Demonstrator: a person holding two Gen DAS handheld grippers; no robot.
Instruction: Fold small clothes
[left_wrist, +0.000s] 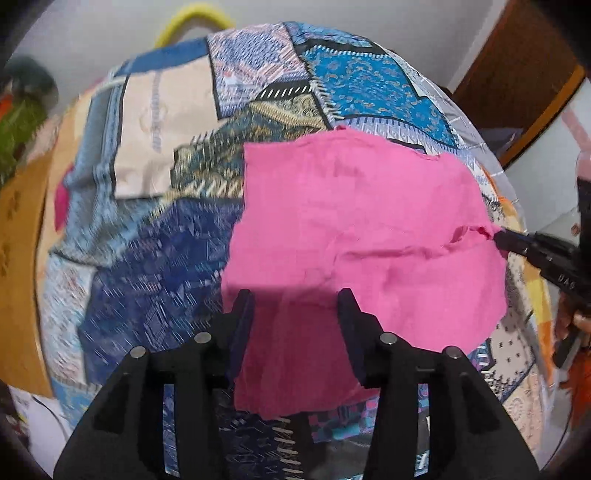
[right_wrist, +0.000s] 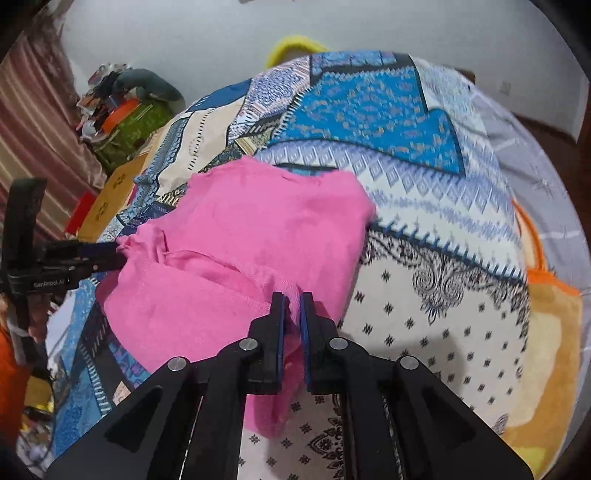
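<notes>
Both my tongs point steeply down at the bed. My left tongs (left_wrist: 295, 306), at the bottom centre of the left view, stand partly open over the near edge of the pink garment (left_wrist: 354, 236), the fingers straddling the cloth without pressing it. My right tongs (right_wrist: 291, 310), at the lower centre of the right view, are nearly closed, pinching a fold of the same pink cloth. The garment lies spread on the patchwork bedspread (left_wrist: 155, 236), mid-frame in both views. In the right view, "GenRobot.AI" is lettered on my other tool at the left edge.
</notes>
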